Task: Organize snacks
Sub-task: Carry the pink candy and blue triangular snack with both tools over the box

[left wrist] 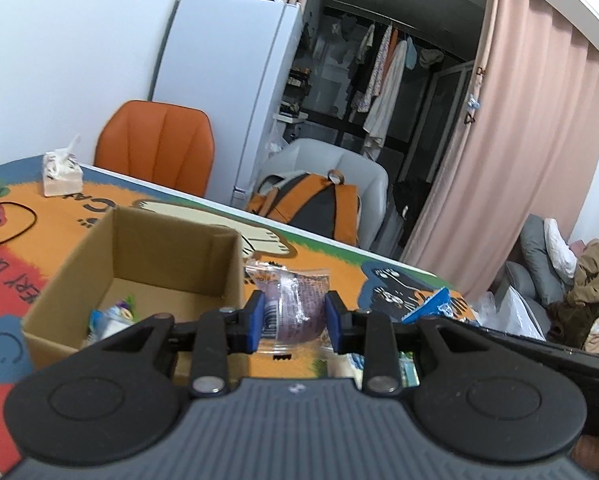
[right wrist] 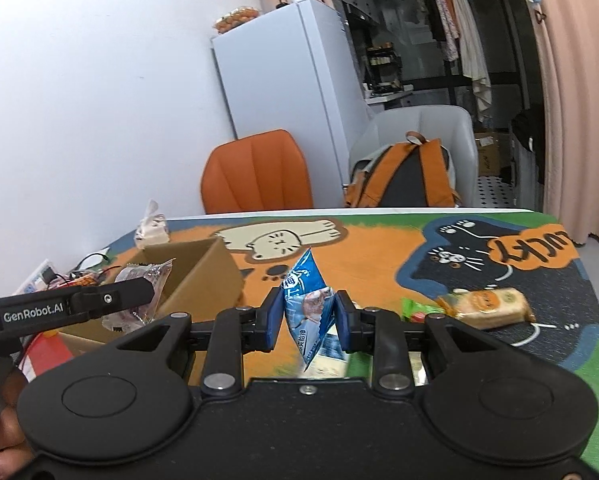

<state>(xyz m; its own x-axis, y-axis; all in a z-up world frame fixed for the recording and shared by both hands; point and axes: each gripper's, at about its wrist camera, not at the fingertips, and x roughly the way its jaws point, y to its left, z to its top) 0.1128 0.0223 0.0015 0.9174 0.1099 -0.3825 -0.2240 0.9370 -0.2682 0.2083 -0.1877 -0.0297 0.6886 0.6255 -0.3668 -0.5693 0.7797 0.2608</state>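
- Now the left claw (left wrist: 295,322) squeezed a clear snack pack (left wrist: 293,304), held up just right of the box (left wrist: 139,264).
- The right claw (right wrist: 308,320) pinched a blue packet (right wrist: 305,300) above the table (right wrist: 379,264).
- Both snacks looked on their way to the box; next each claw had to get over the open top and let go.
- Inside the box lay at least one wrapped snack (left wrist: 113,314).
- A bread pack (right wrist: 489,306) and a green wrapper (right wrist: 417,308) waited on the table.
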